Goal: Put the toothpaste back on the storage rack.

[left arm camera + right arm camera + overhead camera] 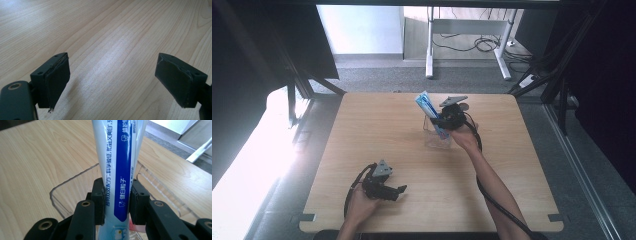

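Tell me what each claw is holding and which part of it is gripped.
The right claw clamps the toothpaste tube across its lower body, over the clear container. The left claw is open above the table, holding nothing.

Left hand (358, 205): low at the near edge, wrist bent inward.
Left gripper (398, 190): lying level, pointing to the right, jaws spread wide with nothing between them.
Right arm (492, 187): stretched forward, forearm bare, cable trailing along it.
Right gripper (438, 121): out past the hand, jaws pressed on the toothpaste tube (120, 170), pads flat against both sides.
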Action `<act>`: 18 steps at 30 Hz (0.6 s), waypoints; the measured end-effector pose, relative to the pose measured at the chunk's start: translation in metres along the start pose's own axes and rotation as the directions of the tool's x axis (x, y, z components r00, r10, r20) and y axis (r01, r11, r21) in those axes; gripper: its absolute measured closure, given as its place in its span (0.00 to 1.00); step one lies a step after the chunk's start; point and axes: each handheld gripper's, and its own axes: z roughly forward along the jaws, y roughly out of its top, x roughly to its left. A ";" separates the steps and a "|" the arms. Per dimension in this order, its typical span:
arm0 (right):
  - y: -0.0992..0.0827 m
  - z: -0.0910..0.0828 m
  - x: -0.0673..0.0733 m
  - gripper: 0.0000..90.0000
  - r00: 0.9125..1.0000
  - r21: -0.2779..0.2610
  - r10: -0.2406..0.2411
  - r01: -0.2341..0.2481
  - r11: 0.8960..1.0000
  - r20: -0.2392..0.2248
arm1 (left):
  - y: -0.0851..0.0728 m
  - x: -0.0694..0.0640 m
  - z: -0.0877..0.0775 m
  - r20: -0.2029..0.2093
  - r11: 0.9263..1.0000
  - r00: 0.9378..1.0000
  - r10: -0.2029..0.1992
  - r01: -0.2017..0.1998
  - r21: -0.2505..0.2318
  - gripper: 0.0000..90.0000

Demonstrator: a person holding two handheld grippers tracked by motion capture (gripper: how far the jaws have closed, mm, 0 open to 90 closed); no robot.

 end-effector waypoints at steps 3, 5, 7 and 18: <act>-0.002 0.000 0.000 0.77 1.000 0.006 -0.005 0.005 1.000 -0.008 | 0.000 0.000 0.000 0.000 1.000 1.000 0.002 -0.002 0.002 0.14; -0.002 -0.001 0.000 0.76 1.000 0.014 -0.007 0.007 1.000 -0.010 | 0.000 -0.001 0.000 0.000 1.000 1.000 0.004 -0.004 0.003 0.14; -0.002 -0.001 0.000 0.75 1.000 0.020 -0.010 0.010 1.000 -0.014 | 0.000 -0.001 0.000 -0.001 1.000 1.000 0.004 -0.004 0.003 0.14; -0.004 -0.005 0.001 0.65 0.999 0.019 -0.006 0.007 1.000 -0.048 | 0.000 -0.001 0.001 -0.001 1.000 1.000 0.008 -0.008 0.007 0.14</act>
